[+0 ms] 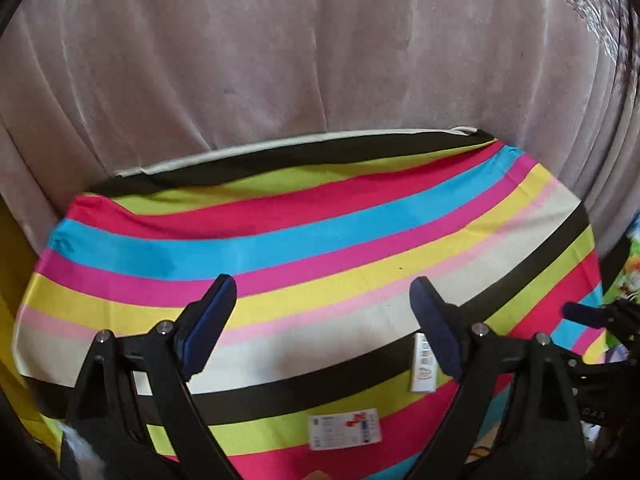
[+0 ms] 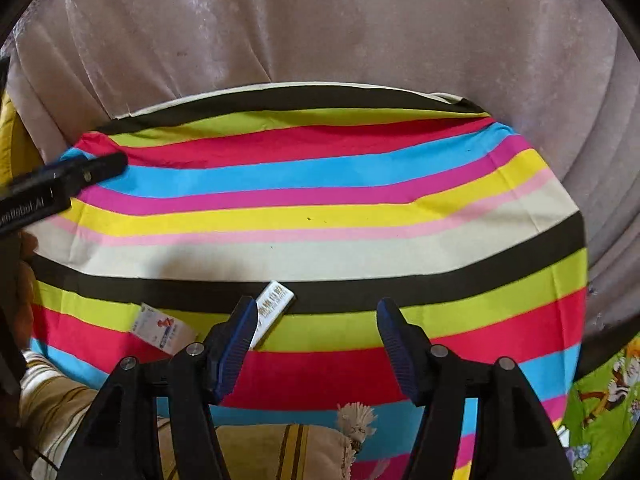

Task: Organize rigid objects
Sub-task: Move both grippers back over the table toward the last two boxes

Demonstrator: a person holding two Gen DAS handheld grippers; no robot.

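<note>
One striped cloth (image 2: 320,216) is seen spread over the bench. Two small white packets are counted on it: one slim box (image 2: 273,309) and one flat printed pack (image 2: 160,329). One tasselled beige cushion (image 2: 304,448) is seen at the near edge, and one pinkish curtain (image 2: 320,28) behind.

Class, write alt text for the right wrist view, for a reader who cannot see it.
An open, empty right hand-held gripper hangs above a striped cloth in bright colours, where two small white boxes lie: one beside its left finger, another further left. The left hand-held gripper enters at the left edge; a pale curtain hangs behind.
</note>
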